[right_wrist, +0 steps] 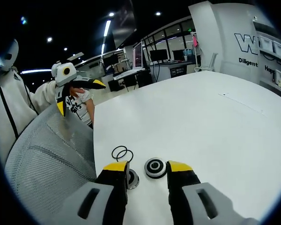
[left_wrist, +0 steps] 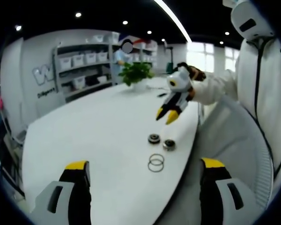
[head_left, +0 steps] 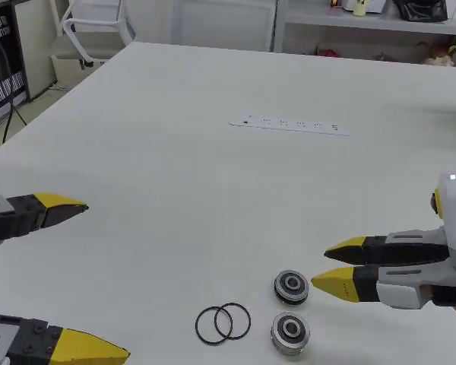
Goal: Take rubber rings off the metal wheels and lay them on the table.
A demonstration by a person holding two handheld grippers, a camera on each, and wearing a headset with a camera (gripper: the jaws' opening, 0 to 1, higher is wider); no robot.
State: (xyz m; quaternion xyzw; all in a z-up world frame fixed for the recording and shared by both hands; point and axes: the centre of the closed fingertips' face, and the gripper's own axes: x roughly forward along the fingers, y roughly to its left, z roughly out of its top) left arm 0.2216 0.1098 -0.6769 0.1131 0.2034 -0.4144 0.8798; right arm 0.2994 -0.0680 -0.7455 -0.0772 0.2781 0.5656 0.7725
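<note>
Lower right of the head view: right gripper (head_left: 320, 266), yellow-tipped jaws parted a little, nothing between them. Tips just beside the upper metal wheel (head_left: 292, 287), round, silver with a dark centre; touching or not, cannot tell. In the right gripper view, that wheel between the two tips and slightly ahead of them.

Directly below it in the head frame: lower metal wheel (head_left: 290, 332), same kind, near the first but apart. Left of both wheels: two thin black rubber rings (head_left: 223, 322), flat on the top, overlapping each other, apart from both wheels.

Left edge of the head frame: left gripper (head_left: 106, 280), jaws spread wide, empty, well apart from wheels and rings.

Beneath everything: broad white table (head_left: 213, 175), matt and plain. Bare stretch from mid-frame up to a thin white strip with small dark marks (head_left: 289, 125), flat on the surface.

In the left gripper view, wheels and rings close to the curved near edge. Past that edge: grey mesh chair back (right_wrist: 51, 150) and a person's white sleeve (left_wrist: 215, 89).

Beyond the far edge: white chair (head_left: 99, 23) at upper left of the head frame, white shelving (head_left: 365, 23) at upper right. In the left gripper view, green plant (left_wrist: 136, 72) at the table's far end, shelves with white bins (left_wrist: 84, 61) behind, dark ceiling with spot lights above.
</note>
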